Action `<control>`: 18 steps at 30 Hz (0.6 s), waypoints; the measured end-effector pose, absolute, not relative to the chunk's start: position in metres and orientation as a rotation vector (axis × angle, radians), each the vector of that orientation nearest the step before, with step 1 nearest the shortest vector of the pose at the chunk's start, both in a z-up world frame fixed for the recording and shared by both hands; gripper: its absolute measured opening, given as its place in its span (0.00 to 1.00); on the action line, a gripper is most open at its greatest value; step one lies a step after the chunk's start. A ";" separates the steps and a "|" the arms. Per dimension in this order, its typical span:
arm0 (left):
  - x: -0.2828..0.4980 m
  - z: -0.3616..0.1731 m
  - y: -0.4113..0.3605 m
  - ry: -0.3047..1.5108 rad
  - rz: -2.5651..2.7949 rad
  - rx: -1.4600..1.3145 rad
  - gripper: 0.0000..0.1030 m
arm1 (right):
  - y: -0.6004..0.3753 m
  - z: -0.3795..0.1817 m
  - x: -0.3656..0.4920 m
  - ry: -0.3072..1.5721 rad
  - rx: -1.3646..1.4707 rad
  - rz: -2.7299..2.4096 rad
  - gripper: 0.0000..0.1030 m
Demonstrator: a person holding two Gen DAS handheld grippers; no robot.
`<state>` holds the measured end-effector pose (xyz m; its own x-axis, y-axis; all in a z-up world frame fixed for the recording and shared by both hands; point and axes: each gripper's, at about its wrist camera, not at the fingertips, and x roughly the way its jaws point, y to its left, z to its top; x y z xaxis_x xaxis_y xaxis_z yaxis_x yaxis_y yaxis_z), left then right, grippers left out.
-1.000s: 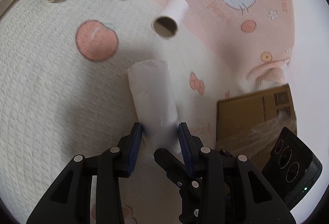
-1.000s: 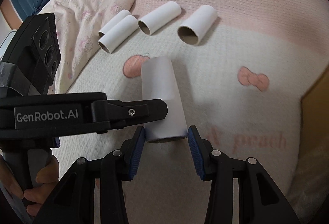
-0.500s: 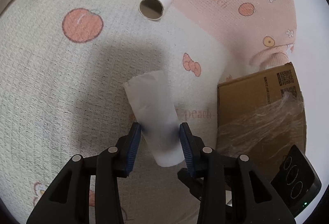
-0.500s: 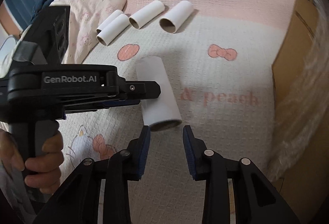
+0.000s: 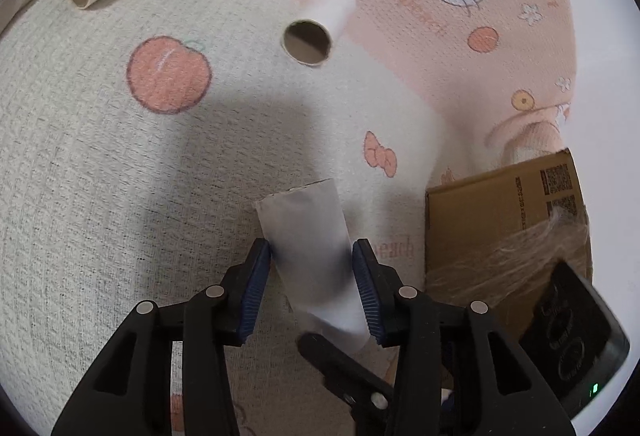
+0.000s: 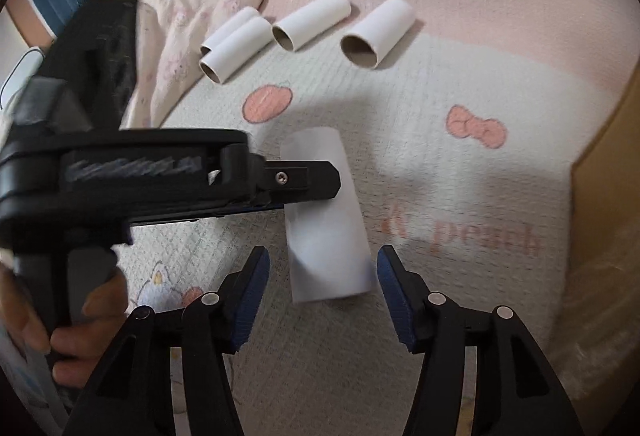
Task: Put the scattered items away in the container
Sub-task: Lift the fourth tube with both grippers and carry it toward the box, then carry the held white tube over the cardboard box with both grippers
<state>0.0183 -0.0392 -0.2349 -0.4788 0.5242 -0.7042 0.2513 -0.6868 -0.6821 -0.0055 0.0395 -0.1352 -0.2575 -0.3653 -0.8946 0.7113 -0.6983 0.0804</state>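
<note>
White cardboard tube [image 5: 316, 260], squashed flat, plain.

Pink lettering on the blanket [image 6: 460, 164] reads "& peach" in the right wrist view, and a fainter, blurred line near its top seems to end in "peach" too. The lettering on the left gripper [image 6: 312, 182] is smeared, unreadable. On the cardboard box [image 5: 500, 220], printed codes and a text line are too small to read.
</note>
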 end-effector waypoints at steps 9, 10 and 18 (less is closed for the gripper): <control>0.021 -0.228 -0.034 -1.125 2.299 -1.474 0.43 | 0.035 -0.142 -0.016 0.433 1.372 -2.002 0.42; 0.022 -0.224 -0.033 -1.119 2.303 -1.465 0.43 | 0.036 -0.140 -0.016 0.420 1.381 -1.999 0.42; 0.027 -0.171 -0.034 -1.059 2.354 -1.334 0.42 | 0.038 -0.097 -0.005 0.395 1.319 -2.042 0.42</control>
<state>0.0267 -0.0335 -0.1713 -0.5564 0.5197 -0.6483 0.1403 -0.7103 -0.6898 -0.0047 0.0377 -0.0971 -0.2679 -0.3678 -0.8905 0.6734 -0.7325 0.0999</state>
